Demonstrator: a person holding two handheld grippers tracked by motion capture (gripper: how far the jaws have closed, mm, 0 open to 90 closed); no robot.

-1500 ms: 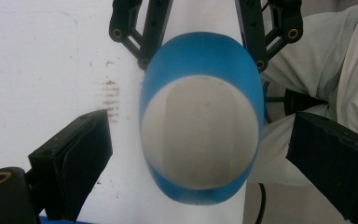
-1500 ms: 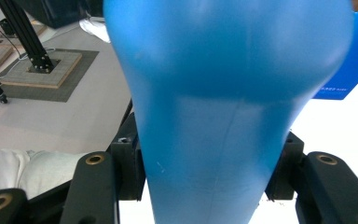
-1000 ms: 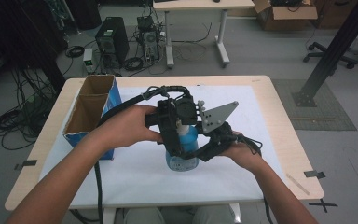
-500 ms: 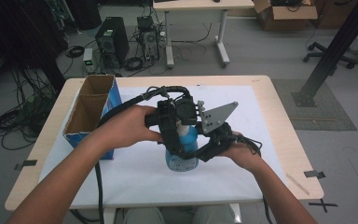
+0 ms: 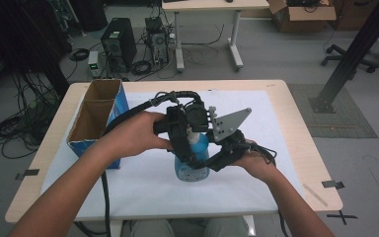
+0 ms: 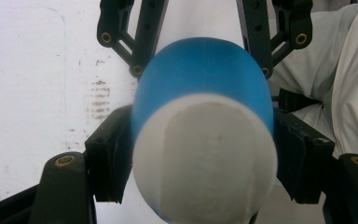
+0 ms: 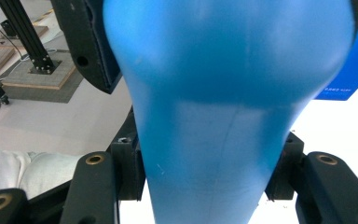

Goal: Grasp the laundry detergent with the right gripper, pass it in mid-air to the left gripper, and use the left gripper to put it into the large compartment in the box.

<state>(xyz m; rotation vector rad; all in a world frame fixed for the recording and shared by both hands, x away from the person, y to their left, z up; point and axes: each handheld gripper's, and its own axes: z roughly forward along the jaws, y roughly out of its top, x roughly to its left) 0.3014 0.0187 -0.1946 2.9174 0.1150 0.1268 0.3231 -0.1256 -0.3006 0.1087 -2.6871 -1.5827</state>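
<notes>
Two grippers clamp one blue plastic bottle (image 5: 193, 157): left gripper (image 5: 185, 148) just closing on top, right gripper (image 5: 211, 159) low; open cardboard box (image 5: 94, 118) beyond left.

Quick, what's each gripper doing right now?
Left gripper: jaws just closing, pads against the blue plastic bottle's white cap.
Right gripper: shut on the bottle's body.

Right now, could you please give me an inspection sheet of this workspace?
Surface: table under a white sheet, marked in places.
Job's things: blue bottle with white cap, upright at centre.
Clutter: open blue cardboard box at the left edge.
Grippers: left gripper has just been closing from above, fingers against the bottle's top; right gripper shut on its body.
Cables: black cable trails from the left gripper.
Surroundings: computer towers, floor cables, another desk behind.
</notes>
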